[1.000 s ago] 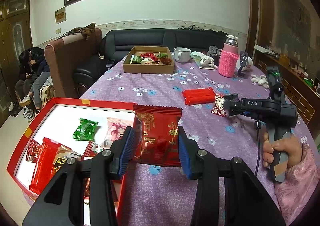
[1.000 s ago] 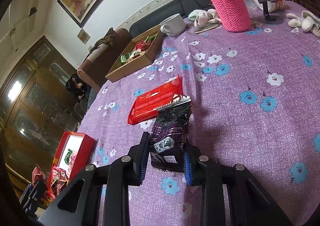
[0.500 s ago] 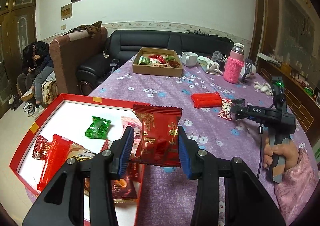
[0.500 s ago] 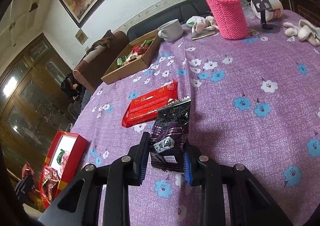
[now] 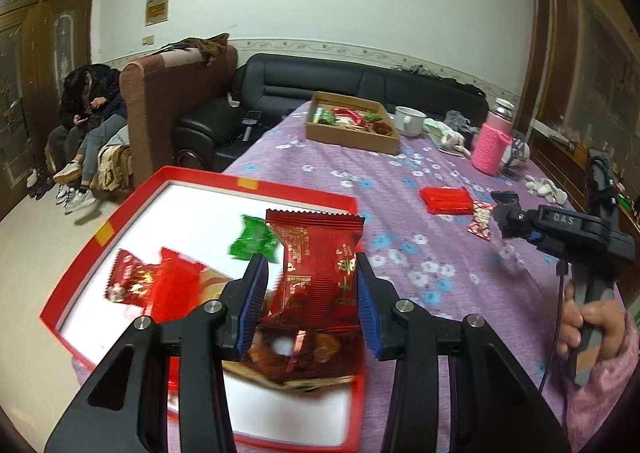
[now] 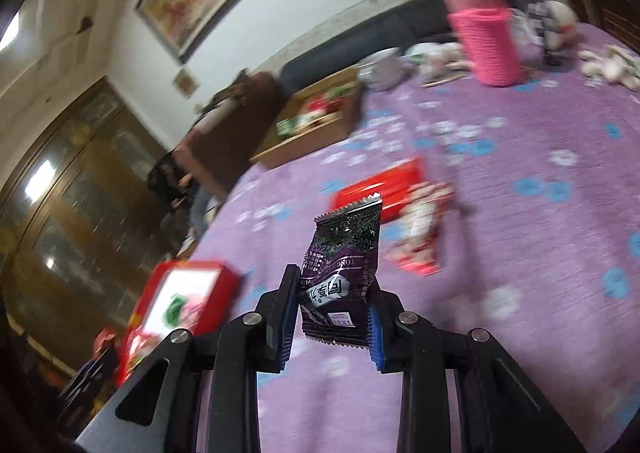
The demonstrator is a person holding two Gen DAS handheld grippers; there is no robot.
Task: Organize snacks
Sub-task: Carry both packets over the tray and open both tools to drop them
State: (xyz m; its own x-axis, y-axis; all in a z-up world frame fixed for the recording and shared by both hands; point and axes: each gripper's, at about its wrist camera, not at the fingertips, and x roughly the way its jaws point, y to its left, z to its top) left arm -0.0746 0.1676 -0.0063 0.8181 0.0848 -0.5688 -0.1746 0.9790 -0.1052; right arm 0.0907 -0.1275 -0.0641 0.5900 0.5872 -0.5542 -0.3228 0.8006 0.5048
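My left gripper is shut on a dark red snack packet and holds it above the red tray with a white floor, which holds several snacks, among them a green one. My right gripper is shut on a dark purple snack packet and holds it lifted above the purple floral tablecloth. The right gripper also shows in the left wrist view. A red packet and a small red-white packet lie on the cloth.
A cardboard box of snacks stands at the table's far end, with a white cup and a pink-sleeved bottle beside it. A black sofa and a brown armchair stand beyond. People sit at far left.
My left gripper has carried the red packet left, over the tray. My right gripper has lifted the purple packet off the cloth and is moving; its view is blurred.
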